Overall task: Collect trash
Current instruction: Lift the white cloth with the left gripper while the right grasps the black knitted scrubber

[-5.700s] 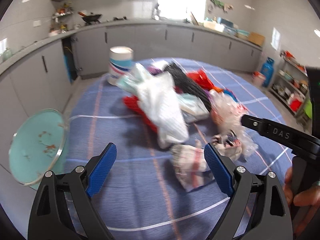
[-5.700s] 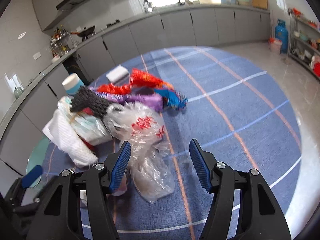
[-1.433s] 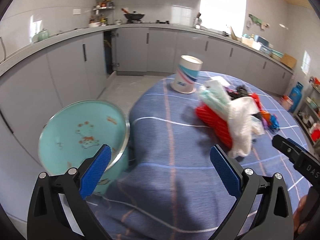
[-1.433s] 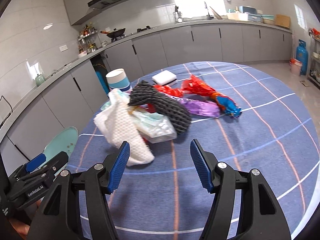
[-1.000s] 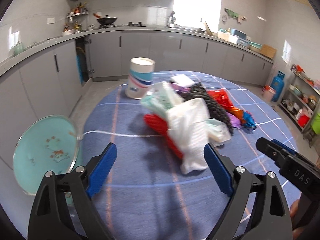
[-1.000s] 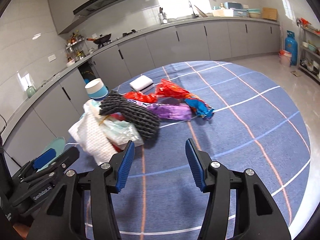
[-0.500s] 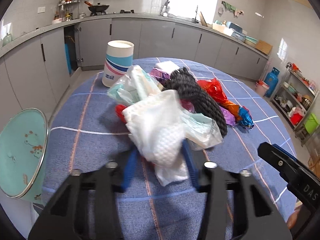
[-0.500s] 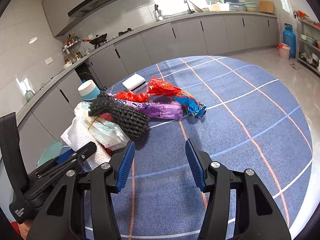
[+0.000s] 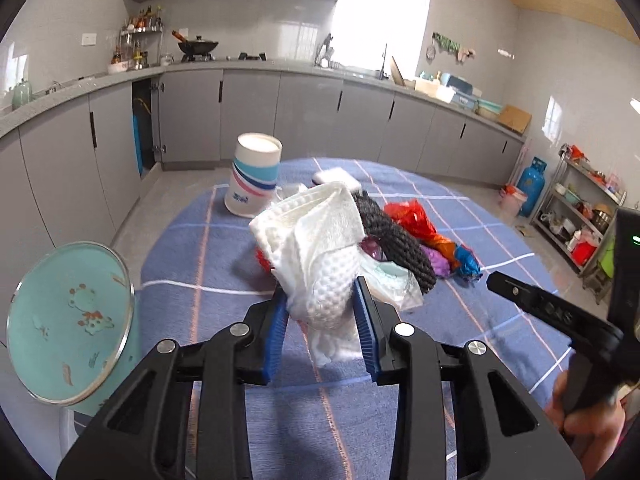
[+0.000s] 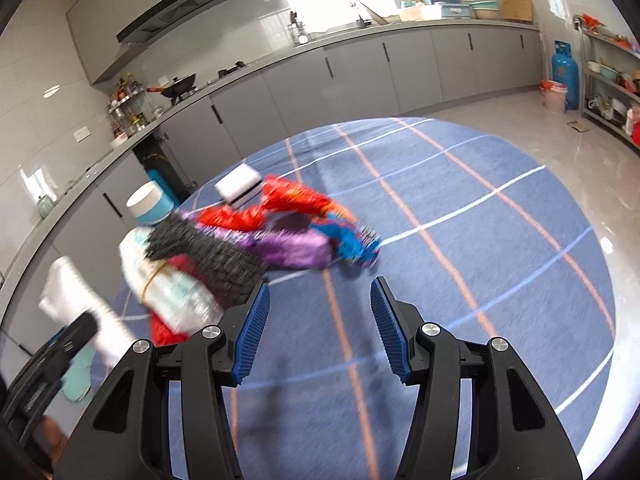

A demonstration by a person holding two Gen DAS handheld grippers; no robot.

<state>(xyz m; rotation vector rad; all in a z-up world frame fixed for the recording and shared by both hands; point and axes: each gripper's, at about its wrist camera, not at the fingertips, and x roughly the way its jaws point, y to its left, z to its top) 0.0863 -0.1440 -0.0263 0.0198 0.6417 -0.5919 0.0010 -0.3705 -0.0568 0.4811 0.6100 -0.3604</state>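
White foam wrap pinched and lifted by the left gripper

The crumpled white dimpled foam-net wrap [image 9: 316,252] is clamped between the blue pads of the left gripper [image 9: 320,320], raised off the blue checked tablecloth [image 9: 192,248] just in front of the remaining heap, probably so it can swing left to the teal enamel basin [image 9: 60,320] waiting past the table edge. Behind it lie the black foam mesh sleeve [image 9: 396,236], a clear plastic bag with pale print [image 9: 392,284], and red, purple and blue snack wrappers [image 10: 292,224]; a striped paper cup [image 9: 252,176] stands farther back. The right gripper [image 10: 318,320] hovers with jaws spread and nothing between them, near the black sleeve. Half a second ago the left pads were only closing around the wrap on the pile; a second ago they stood wide apart.
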